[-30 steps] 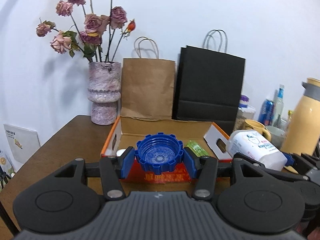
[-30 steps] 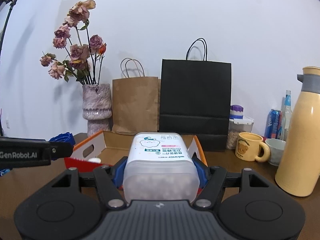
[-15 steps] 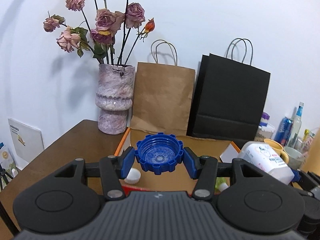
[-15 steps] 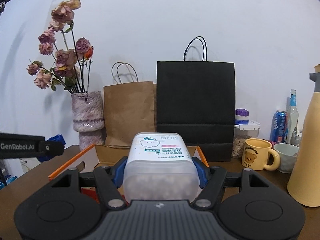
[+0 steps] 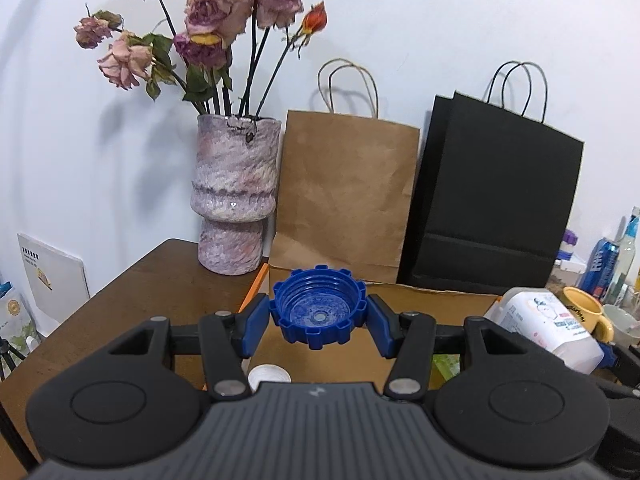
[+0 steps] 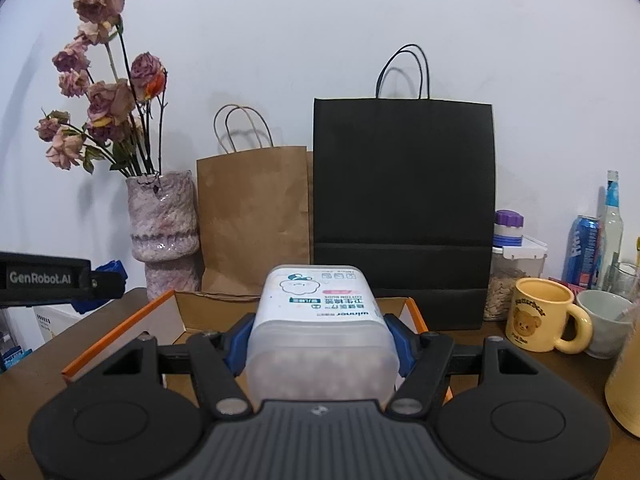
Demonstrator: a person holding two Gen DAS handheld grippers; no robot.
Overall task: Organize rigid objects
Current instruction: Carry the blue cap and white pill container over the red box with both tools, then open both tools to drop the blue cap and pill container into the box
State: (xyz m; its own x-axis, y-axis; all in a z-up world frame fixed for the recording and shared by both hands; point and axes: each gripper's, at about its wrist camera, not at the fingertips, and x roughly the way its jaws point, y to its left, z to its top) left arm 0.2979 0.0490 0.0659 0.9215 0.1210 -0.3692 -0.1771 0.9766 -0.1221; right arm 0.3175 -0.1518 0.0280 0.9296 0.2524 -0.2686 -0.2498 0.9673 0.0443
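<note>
My left gripper (image 5: 318, 316) is shut on a blue ribbed bottle cap (image 5: 319, 312) and holds it above the near left part of the open cardboard box (image 5: 420, 296). A small white cap (image 5: 269, 374) lies in the box under it. My right gripper (image 6: 318, 336) is shut on a white plastic cotton-swab box (image 6: 320, 320), held above the same orange-edged cardboard box (image 6: 120, 328). The swab box also shows in the left wrist view (image 5: 540, 328). The left gripper appears at the left of the right wrist view (image 6: 60, 278).
A pink vase of dried roses (image 5: 234, 196), a brown paper bag (image 5: 344, 196) and a black paper bag (image 5: 492, 216) stand behind the box. A yellow bear mug (image 6: 540, 316), a grey cup (image 6: 604, 320), a jar (image 6: 512, 264), a can, a bottle and a yellow flask (image 6: 626, 392) stand right.
Both grippers have moved forward and up over the cardboard box with their loads. The vase and bags look closer, and the box interior now lies below the grippers.
</note>
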